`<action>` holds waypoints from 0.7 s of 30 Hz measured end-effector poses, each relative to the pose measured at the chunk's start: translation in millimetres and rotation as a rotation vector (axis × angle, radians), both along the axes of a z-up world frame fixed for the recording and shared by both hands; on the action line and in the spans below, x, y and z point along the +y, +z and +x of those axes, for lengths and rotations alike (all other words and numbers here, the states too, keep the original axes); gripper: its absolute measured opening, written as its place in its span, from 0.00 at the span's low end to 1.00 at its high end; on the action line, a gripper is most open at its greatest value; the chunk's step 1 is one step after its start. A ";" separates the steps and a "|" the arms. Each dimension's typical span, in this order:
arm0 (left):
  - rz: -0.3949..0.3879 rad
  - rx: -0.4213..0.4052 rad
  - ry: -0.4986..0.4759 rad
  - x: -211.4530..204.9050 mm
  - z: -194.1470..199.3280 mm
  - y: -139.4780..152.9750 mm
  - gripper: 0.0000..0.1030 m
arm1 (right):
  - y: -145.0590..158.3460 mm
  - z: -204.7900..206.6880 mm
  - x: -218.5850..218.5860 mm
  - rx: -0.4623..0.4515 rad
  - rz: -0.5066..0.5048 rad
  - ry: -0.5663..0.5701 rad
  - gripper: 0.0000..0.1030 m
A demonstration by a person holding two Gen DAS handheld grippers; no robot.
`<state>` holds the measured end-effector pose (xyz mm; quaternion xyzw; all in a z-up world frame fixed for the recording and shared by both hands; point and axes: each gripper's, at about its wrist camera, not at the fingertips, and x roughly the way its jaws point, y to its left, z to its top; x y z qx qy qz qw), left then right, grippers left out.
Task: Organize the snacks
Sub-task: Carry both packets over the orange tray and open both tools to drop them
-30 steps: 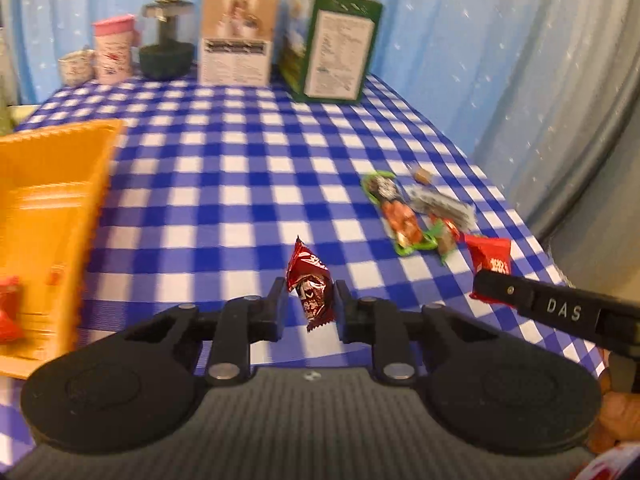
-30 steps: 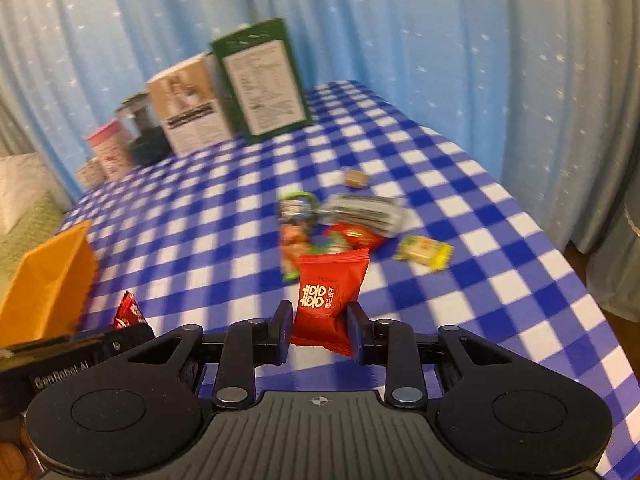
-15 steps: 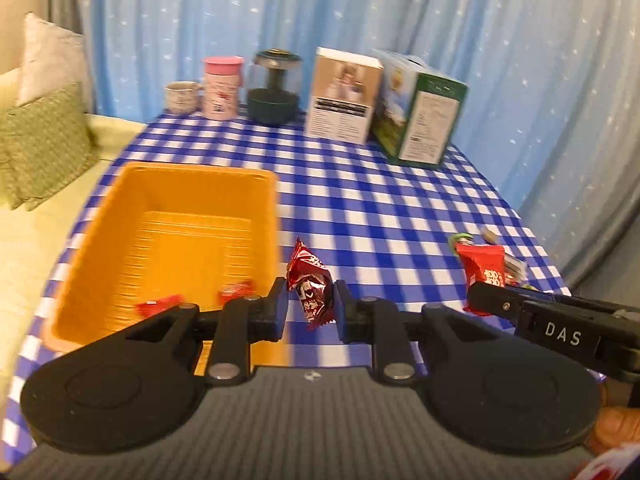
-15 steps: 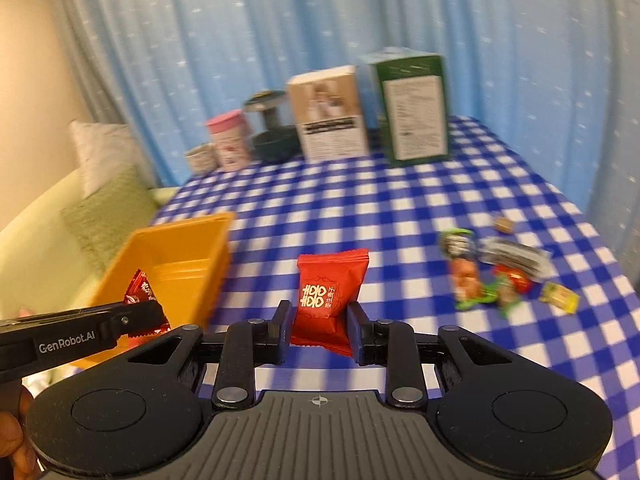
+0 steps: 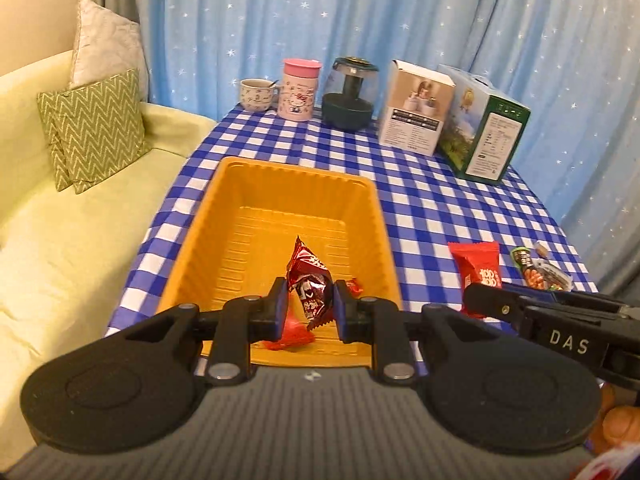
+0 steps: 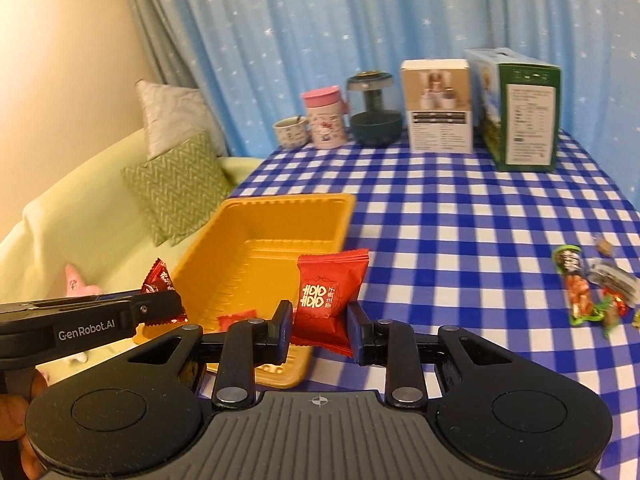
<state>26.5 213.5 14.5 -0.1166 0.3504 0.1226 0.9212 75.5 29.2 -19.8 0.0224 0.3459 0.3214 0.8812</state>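
My left gripper [image 5: 308, 304] is shut on a dark red candy wrapper [image 5: 310, 280] and holds it over the near end of the orange tray [image 5: 280, 172]. Small red candies [image 5: 294, 332] lie in the tray. My right gripper [image 6: 318, 330] is shut on a bright red snack packet [image 6: 328, 292], just right of the tray's near right corner [image 6: 280, 200]. The packet also shows in the left wrist view [image 5: 478, 268]. Several loose snacks [image 6: 588, 292] lie on the checked table at the right.
Two boxes [image 5: 416, 108], a dark jar [image 5: 350, 100], a pink cup [image 5: 300, 90] and a small mug [image 5: 256, 96] stand along the table's far edge. A yellow-green sofa [image 5: 60, 248] with cushions is left of the table. Blue curtains hang behind.
Both grippers swung left from the snack pile to the orange tray, each still holding its snack. The left one now hangs over the tray's inside.
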 end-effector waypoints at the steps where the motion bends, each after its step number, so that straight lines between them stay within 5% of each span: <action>1: 0.004 0.003 0.004 3.8 -0.8 -0.6 0.20 | -0.3 0.0 3.3 -0.001 -0.001 0.006 0.28; 21: 0.008 0.045 0.016 43.3 15.8 -22.0 0.21 | -15.8 21.4 52.6 0.030 -0.033 0.073 0.28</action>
